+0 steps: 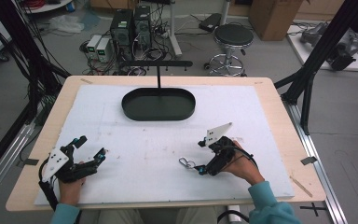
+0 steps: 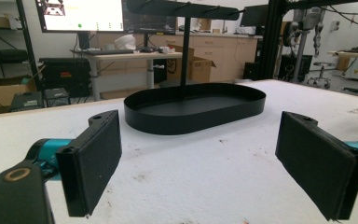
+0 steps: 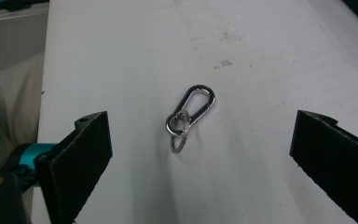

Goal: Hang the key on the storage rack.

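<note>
White foam covers the table [image 1: 270, 140], where a silver carabiner [image 3: 191, 108] with a key ring lies flat before the right claw [image 1: 199, 157], long axis running diagonally away from it. Both it and the left claw [image 1: 91, 147] gape wide, empty.

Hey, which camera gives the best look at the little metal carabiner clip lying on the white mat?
The right gripper view: the carabiner lies centred between the open jaws, its key ring clearly visible. The high view shows it as a small glint just beyond the right gripper. The left gripper view faces the black tray instead.
</note>
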`<state>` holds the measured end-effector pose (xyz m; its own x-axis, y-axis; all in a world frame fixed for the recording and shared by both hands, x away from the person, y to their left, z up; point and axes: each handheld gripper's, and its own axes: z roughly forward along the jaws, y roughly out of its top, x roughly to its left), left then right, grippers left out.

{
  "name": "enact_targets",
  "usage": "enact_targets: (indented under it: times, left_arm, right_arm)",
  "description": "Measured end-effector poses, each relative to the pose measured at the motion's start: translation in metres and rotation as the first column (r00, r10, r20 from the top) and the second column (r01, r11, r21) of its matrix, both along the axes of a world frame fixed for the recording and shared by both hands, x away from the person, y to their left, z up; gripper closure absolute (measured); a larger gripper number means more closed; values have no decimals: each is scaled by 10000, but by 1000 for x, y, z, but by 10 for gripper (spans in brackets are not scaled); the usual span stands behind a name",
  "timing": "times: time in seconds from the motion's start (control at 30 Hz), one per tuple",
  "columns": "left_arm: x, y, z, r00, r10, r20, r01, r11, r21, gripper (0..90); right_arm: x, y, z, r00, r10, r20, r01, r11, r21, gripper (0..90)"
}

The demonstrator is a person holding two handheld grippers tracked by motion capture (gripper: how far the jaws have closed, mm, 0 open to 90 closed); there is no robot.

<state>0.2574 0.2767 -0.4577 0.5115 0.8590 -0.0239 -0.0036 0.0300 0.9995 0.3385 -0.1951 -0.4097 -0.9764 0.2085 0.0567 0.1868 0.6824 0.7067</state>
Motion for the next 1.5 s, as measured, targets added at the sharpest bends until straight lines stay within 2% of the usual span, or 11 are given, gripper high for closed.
enact_targets:
  times: [0.23, 0.33, 0.43, 0.57, 0.7, 0.9, 0.97, 1.0, 1.13, 1.37, 1.5]
  left_arm:
    - [0, 0, 0, 10000, 1, -12, -1, 10000, -6, 148]
    - [0, 0, 0, 10000, -2, -9, 2, 10000, -27, 148]
    - [0, 0, 0, 10000, -2, -13, 2, 10000, -29, 148]
    - [0, 0, 0, 10000, 6, -14, -6, 10000, -32, 148]
    - [0, 0, 0, 10000, 0, -15, 0, 10000, -44, 148]
    - [0, 0, 0, 10000, 1, -7, -1, 10000, -38, 147]
    - [0, 0, 0, 10000, -6, -11, 6, 10000, -44, 147]
    - [0, 0, 0, 10000, 0, -11, 0, 10000, -44, 148]
    - [0, 1, 0, 10000, -4, -20, 3, 10000, -52, 147]
    - [0, 1, 0, 10000, -1, -47, 1, 10000, -73, 148]
    - [0, 1, 0, 10000, -3, -41, 3, 10000, -63, 148]
  right_arm:
    - [2, 10, -8, 9987, 292, -416, -312, 9983, -482, 64]
    - [3, 13, -9, 9970, 596, -503, -627, 9960, -634, 164]
    - [3, 15, -11, 9955, 708, -629, -756, 9941, -775, 180]
    - [5, 16, -12, 9937, 871, -709, -932, 9917, -889, 277]
    - [5, 16, -13, 9924, 810, -929, -903, 9909, -1001, 365]
    - [7, 18, -14, 9924, 816, -917, -923, 9885, -1198, 485]
    - [7, 18, -14, 9918, 841, -959, -955, 9880, -1212, 501]
    - [8, 18, -14, 9906, 921, -1008, -1044, 9869, -1233, 546]
    - [7, 18, -15, 9907, 855, -1060, -995, 9858, -1350, 618]
    - [8, 17, -14, 9909, 838, -1051, -978, 9858, -1361, 729]
    - [8, 17, -14, 9898, 789, -1189, -951, 9860, -1371, 802]
